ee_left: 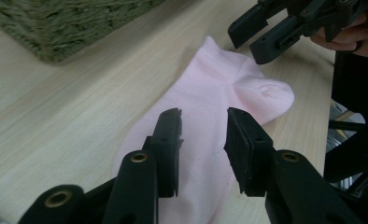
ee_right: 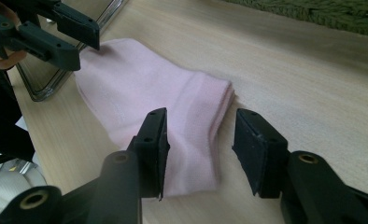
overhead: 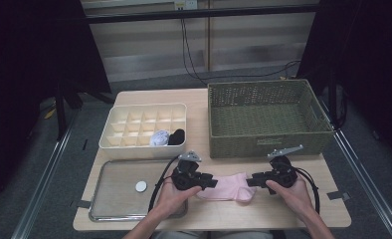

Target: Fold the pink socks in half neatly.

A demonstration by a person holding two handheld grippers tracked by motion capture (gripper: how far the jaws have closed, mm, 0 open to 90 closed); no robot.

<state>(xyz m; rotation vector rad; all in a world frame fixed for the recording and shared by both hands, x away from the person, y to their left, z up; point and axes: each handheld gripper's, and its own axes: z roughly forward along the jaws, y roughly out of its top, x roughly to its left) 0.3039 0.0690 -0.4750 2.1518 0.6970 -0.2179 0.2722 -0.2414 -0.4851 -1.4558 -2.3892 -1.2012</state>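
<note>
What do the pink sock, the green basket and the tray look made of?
Pink sock: soft knit fabric, matte, with a ribbed cuff; probably cotton blend. Green basket: woven fibre or wicker-like strands, matte, weave visible on the walls. Tray: looks like metal, with a shiny rim and dull reflective floor.

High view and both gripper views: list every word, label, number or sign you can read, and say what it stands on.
No text reads clearly.
Basket: a small label on the front wall, too small and blurred to read.
Sock: no print.
Organiser, tray and table: no markings.
</note>
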